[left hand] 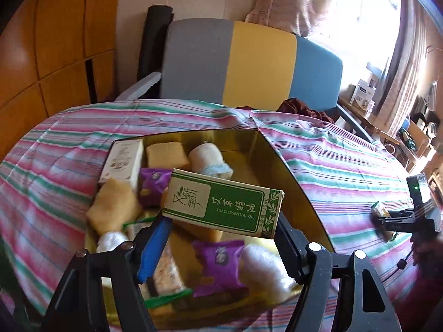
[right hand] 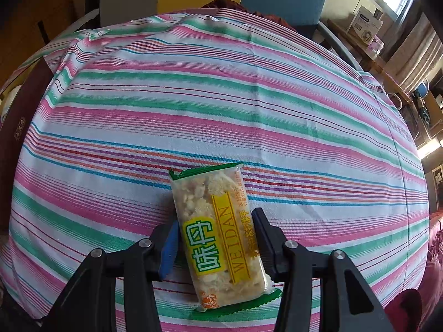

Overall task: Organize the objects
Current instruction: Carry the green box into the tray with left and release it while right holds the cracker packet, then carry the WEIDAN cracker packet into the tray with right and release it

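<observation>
My left gripper (left hand: pixel 221 231) is shut on a green and cream essential oil box (left hand: pixel 223 207) and holds it level above a gold-lined box (left hand: pixel 274 160) on the striped cloth. The gold box holds a white carton (left hand: pixel 123 161), purple candy packets (left hand: pixel 218 265), yellow and white rolled cloths (left hand: pixel 113 207) and wrapped biscuits. My right gripper (right hand: pixel 216 235) has its fingers against both sides of a Weidan biscuit packet (right hand: pixel 218 235) that lies on the cloth. The right gripper also shows at the right edge of the left wrist view (left hand: pixel 387 218).
The striped cloth (right hand: pixel 221 96) covers the table. A grey, yellow and blue chair back (left hand: pixel 249 63) stands behind it. A dark red box side (right hand: pixel 16 138) shows at the left of the right wrist view. Shelves with cartons (right hand: pixel 365 25) stand at the far right.
</observation>
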A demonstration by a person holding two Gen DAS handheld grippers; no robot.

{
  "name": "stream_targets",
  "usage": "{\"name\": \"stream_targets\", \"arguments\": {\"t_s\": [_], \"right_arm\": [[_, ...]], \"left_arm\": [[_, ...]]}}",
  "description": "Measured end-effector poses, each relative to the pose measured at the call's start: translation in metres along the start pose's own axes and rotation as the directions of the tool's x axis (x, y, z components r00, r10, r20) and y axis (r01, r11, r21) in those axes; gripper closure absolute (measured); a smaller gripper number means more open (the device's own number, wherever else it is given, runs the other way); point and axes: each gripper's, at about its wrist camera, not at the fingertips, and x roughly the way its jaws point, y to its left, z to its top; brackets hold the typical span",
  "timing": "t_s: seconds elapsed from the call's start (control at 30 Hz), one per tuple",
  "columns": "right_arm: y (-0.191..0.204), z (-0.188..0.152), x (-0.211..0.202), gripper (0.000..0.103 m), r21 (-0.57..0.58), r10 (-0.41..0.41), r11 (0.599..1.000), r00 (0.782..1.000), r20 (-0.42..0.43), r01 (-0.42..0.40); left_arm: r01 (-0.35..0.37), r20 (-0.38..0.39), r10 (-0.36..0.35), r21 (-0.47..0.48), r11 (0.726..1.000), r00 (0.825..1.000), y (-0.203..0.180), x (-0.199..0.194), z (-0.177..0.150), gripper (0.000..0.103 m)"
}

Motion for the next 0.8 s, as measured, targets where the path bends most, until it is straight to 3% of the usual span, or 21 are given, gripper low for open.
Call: {"name": "stream_targets", "arguments": {"t_s": [0.23, 0.4, 0.67, 0.8], "right_arm": [[0.001, -0.001, -0.002, 0.053, -0.006, 0.004, 1.0, 1.0, 0.001, -0.004], [0.001, -0.002, -0.003, 0.053, -0.012, 0.008, 1.0, 1.0, 0.003, -0.008], [0.002, -0.003, -0.006, 0.053, -0.018, 0.009, 1.0, 1.0, 0.005, -0.009], [0.002, -0.002, -0.005, 0.053, -0.014, 0.012, 1.0, 1.0, 0.004, -0.012]], "left_arm": [[0.037, -0.083, -0.033, 0.051, 0.998, 0.996, -0.023, 0.047, 0.018, 0.03], [0.01, -0.145, 0.004, 0.099, 0.995, 0.989, -0.032, 0.071, 0.014, 0.029], [0.0, -0.143, 0.024, 0.165, 0.986, 0.989, -0.038, 0.068, 0.002, 0.018], [-0.006, -0.122, 0.023, 0.132, 0.991, 0.992, -0.03, 0.057, 0.0, 0.018]]}}
